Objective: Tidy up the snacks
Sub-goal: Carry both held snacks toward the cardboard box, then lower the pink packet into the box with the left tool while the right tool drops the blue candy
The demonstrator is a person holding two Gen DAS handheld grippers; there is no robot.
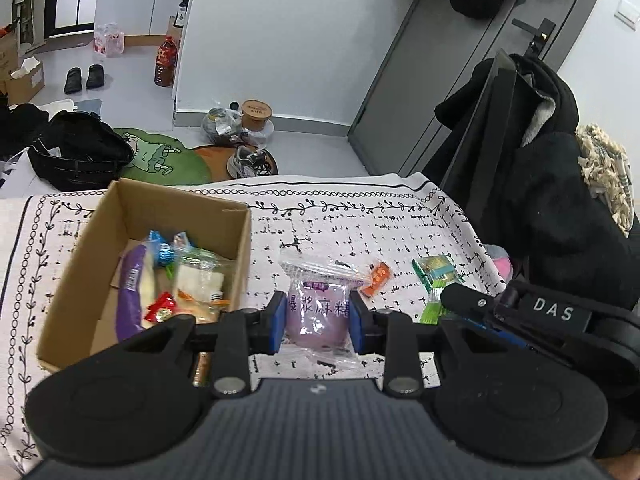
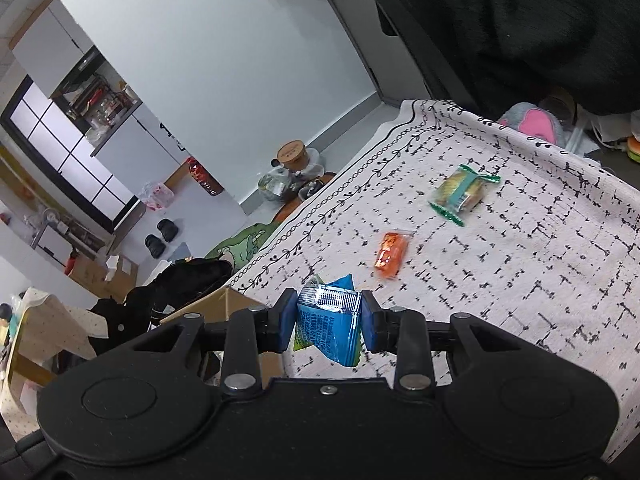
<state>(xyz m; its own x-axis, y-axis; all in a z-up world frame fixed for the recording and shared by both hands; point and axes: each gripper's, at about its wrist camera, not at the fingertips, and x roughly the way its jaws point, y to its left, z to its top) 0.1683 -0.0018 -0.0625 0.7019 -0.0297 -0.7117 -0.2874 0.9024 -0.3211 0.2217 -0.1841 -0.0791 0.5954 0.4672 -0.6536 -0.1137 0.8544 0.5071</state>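
Note:
My left gripper (image 1: 319, 322) is shut on a purple mochi packet (image 1: 318, 312), held above the patterned tablecloth (image 1: 340, 224) just right of the cardboard box (image 1: 96, 248). The box holds several snacks, among them a purple bar (image 1: 130, 296). My right gripper (image 2: 329, 320) is shut on a blue foil packet (image 2: 330, 328), lifted over the cloth beside the box corner (image 2: 224, 304). On the cloth lie an orange candy (image 2: 391, 255) and a green-edged cracker pack (image 2: 460, 194). The orange candy (image 1: 376, 278) and green-edged pack (image 1: 436, 272) also show in the left wrist view, with the right gripper's body (image 1: 552, 320) at the right.
A chair draped with a black coat (image 1: 536, 184) stands past the table's right edge. On the floor beyond the table are a black bag (image 1: 80, 152), a green rug (image 1: 160, 156), shoes and a lidded tub (image 1: 256, 114). A pink plush item (image 2: 536, 124) lies off the far corner.

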